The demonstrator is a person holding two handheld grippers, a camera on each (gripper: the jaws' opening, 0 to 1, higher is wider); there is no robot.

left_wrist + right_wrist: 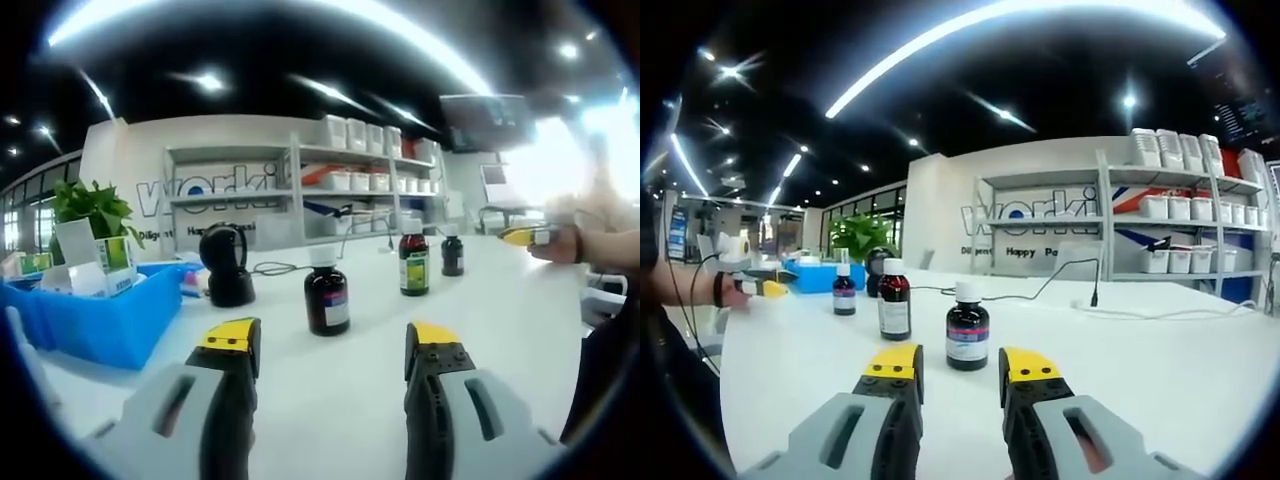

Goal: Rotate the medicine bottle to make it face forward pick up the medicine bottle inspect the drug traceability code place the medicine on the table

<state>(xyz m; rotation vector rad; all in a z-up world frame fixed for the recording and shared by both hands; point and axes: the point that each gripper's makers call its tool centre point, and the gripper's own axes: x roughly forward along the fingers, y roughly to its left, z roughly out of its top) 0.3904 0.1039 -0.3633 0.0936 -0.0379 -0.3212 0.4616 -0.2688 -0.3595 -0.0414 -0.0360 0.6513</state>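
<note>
Bottles of dark brown glass with white caps are seen standing upright on a white table [330,400]. In the left gripper view, the nearest white-labelled medicine bottle [326,290] stands just beyond the left gripper [335,350], whose grey, yellow-tipped jaws are spread apart with nothing between them. A green-labelled bottle [413,259] and a smaller bottle [452,250] stand farther back. In the right gripper view, the right gripper [960,372] is likewise held spread and empty, just short of a medicine bottle [967,326]. A blue plastic bin [100,315] sits to one side.
</note>
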